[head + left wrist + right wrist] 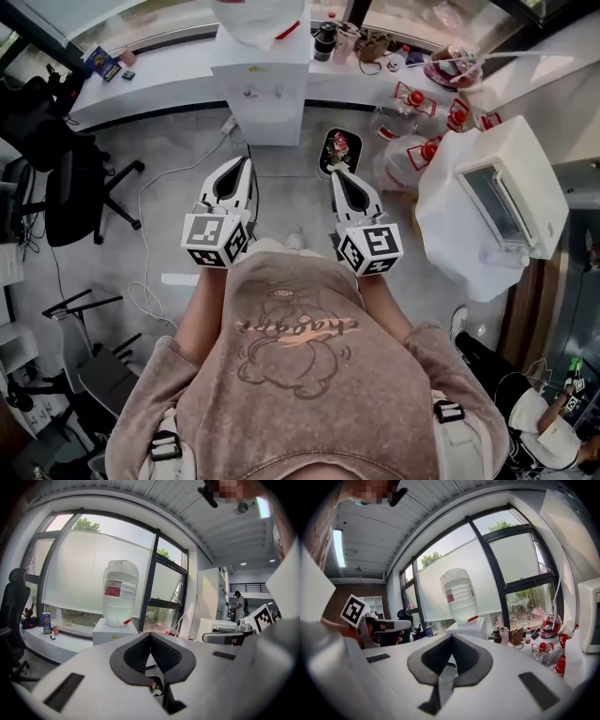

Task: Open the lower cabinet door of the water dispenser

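The white water dispenser point(264, 94) stands against the window counter, straight ahead of me, with a clear bottle point(120, 592) upside down on top. Its front face shows from above as a plain white panel, and I cannot make out the lower door. Both grippers are held side by side in the air, pointing at the dispenser and well short of it. My left gripper point(247, 165) has its jaws together with nothing between them. So does my right gripper point(337, 176). In the right gripper view the dispenser point(471, 627) rises just beyond the closed tips point(451, 637).
A black office chair point(70, 192) stands at the left. A white cable point(150, 202) trails over the floor. Several red-capped water jugs point(412, 155) and a dark floor mat point(339, 150) lie right of the dispenser. A large white appliance point(511, 187) is at the right.
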Demonstrator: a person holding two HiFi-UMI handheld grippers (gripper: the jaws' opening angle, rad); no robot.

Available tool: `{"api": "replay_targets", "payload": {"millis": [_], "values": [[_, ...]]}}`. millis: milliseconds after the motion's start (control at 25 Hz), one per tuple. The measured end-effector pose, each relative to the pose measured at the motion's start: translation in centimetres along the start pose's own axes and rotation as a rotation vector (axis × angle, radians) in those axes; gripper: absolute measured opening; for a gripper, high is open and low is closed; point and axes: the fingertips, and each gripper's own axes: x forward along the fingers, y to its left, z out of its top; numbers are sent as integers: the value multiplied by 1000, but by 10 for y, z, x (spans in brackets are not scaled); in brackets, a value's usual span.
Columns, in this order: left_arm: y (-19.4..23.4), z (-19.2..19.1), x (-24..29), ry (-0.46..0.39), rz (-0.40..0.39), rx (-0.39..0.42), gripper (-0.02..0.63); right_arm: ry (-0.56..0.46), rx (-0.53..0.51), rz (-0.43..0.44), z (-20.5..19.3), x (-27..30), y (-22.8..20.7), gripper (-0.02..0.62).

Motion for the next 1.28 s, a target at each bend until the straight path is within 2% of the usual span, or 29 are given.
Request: {"api": "replay_targets", "payload": {"millis": [560,920,1160,1280], "values": [[34,16,13,21,-46,20,17,-35,3,-37,20,35,5,8],[45,23,15,-1,-73,21,17,-66,-2,-34,25,51,19,5],[49,25,16,-9,-81,13,17,-87,4,22,30,54,31,89],[48,25,16,-13,-85,14,17,-92,41,65,28,54,35,176]]}}
